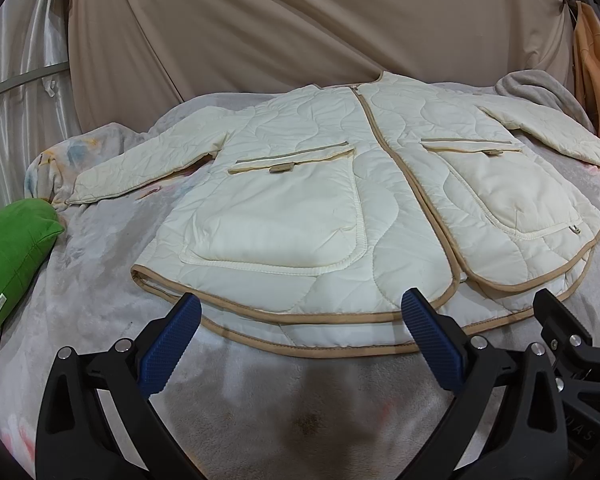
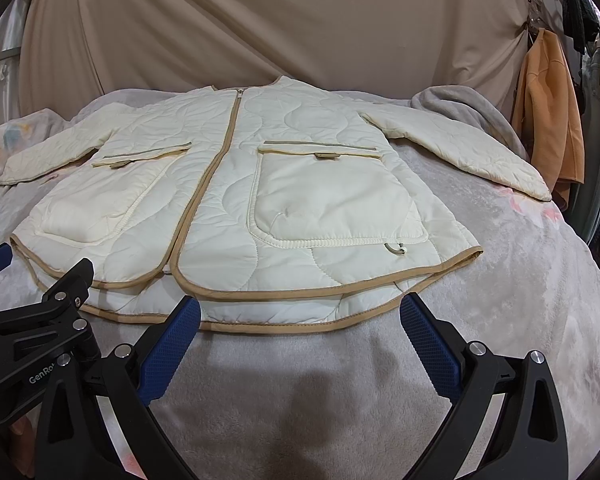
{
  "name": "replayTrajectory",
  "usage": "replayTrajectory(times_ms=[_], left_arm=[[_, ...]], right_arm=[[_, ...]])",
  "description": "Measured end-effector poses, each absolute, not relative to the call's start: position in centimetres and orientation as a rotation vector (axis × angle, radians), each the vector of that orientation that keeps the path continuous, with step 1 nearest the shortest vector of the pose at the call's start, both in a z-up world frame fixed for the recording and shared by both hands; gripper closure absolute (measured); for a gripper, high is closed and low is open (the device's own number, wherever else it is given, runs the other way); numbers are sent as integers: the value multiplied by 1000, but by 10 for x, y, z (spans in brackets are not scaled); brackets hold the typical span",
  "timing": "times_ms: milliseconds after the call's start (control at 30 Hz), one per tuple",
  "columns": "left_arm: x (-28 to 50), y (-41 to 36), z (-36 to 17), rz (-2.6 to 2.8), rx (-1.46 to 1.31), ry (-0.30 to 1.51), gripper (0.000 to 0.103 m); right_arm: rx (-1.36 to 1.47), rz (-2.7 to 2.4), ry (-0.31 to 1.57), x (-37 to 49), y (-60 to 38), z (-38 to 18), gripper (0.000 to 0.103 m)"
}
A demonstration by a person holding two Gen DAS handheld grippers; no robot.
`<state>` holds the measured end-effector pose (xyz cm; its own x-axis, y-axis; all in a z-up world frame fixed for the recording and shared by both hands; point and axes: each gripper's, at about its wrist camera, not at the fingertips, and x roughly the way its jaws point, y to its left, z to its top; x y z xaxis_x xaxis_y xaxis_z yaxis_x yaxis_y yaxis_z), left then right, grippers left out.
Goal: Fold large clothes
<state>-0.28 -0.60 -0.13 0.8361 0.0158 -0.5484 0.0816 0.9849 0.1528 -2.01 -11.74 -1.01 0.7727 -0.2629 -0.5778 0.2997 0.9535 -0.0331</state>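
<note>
A cream quilted jacket (image 1: 340, 184) with tan trim lies flat and face up on the bed, zipped, both sleeves spread out to the sides. It also shows in the right wrist view (image 2: 228, 184). My left gripper (image 1: 300, 312) is open and empty, hovering just before the jacket's hem, left of its centre. My right gripper (image 2: 300, 312) is open and empty before the hem's right half. The right gripper's black frame (image 1: 564, 320) shows at the right of the left wrist view. The left gripper's frame (image 2: 60, 304) shows at the left of the right wrist view.
A grey fleece blanket (image 1: 260, 400) covers the bed. A green cushion (image 1: 8, 264) lies at the left edge. A beige curtain (image 1: 300, 20) hangs behind. An orange garment (image 2: 548, 108) hangs at the right. A bunched grey blanket (image 2: 452, 100) lies behind the right sleeve.
</note>
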Motion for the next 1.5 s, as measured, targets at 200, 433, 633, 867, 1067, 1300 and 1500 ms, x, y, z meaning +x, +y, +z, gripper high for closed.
replayTrajectory(times_ms=[200, 433, 633, 867, 1067, 1300, 1500], left_arm=[[-3, -6, -2, -34, 177, 586, 5], [-3, -2, 0, -33, 180, 584, 5], [-3, -4, 0, -32, 184, 587, 5], [-3, -4, 0, -32, 185, 586, 5], [-2, -3, -1, -39, 180, 597, 5], [0, 11, 7, -94, 103, 616, 5], [17, 32, 32, -188, 64, 714, 5]], right_arm=[[64, -304, 623, -20, -118, -10, 5], [65, -305, 624, -20, -120, -11, 5], [64, -306, 626, -20, -119, -11, 5], [64, -305, 626, -20, -119, -11, 5], [65, -303, 627, -20, -119, -11, 5], [163, -219, 658, -23, -151, 5, 9], [163, -371, 599, -15, -258, 54, 10]])
